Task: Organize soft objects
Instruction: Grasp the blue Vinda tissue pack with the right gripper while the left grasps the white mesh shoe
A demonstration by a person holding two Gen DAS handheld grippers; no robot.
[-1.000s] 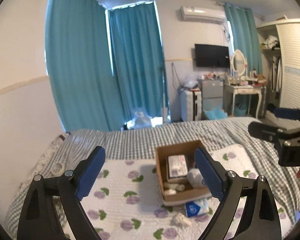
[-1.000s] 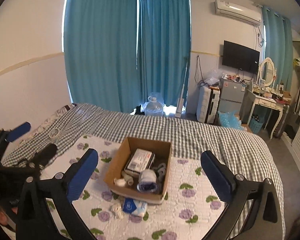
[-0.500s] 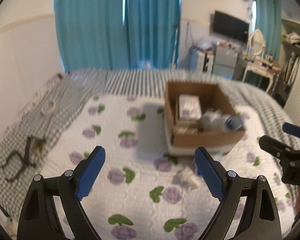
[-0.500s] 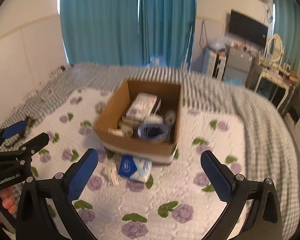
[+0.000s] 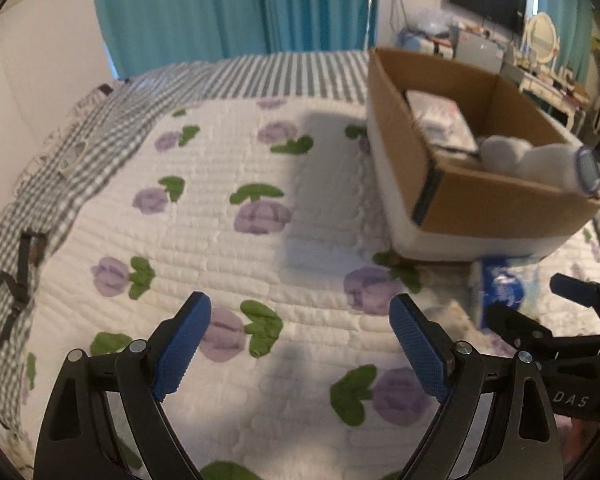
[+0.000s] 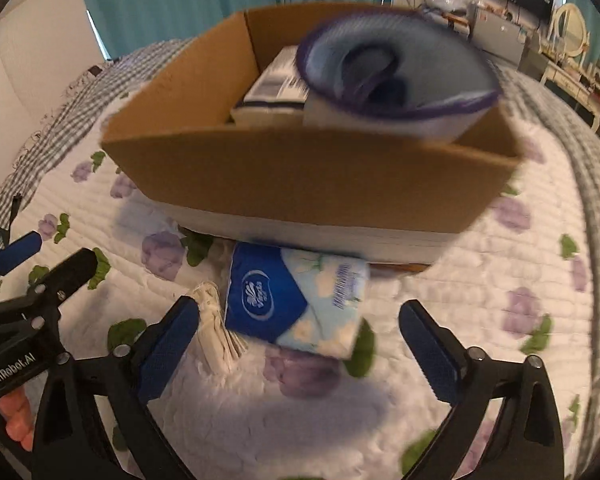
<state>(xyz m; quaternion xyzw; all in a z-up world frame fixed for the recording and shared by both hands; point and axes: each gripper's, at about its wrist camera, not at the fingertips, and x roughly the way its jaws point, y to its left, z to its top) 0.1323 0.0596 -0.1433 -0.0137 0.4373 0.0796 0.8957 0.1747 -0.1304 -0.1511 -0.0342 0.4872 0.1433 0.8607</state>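
A cardboard box [image 6: 308,176] stands on the flowered quilt; it shows in the left wrist view [image 5: 496,208] at the right. Inside are a white pack [image 6: 274,84] and a rolled white-and-purple soft item [image 6: 392,72] leaning over the front wall. A blue tissue pack [image 6: 296,304] lies in front of the box, with a small folded white cloth [image 6: 216,328] to its left. My right gripper [image 6: 296,344] is open, low over the tissue pack. My left gripper [image 5: 300,344] is open and empty over bare quilt, left of the box.
The quilt [image 5: 220,240] covers a grey checked bedspread [image 5: 52,152]. A black strap [image 5: 8,300] lies at the bed's left edge. Teal curtains, a dresser and a TV stand beyond the bed.
Both grippers have dropped and moved forward toward the bed. The right one now hangs close over the tissue pack and the box fills its view. Both stay open.
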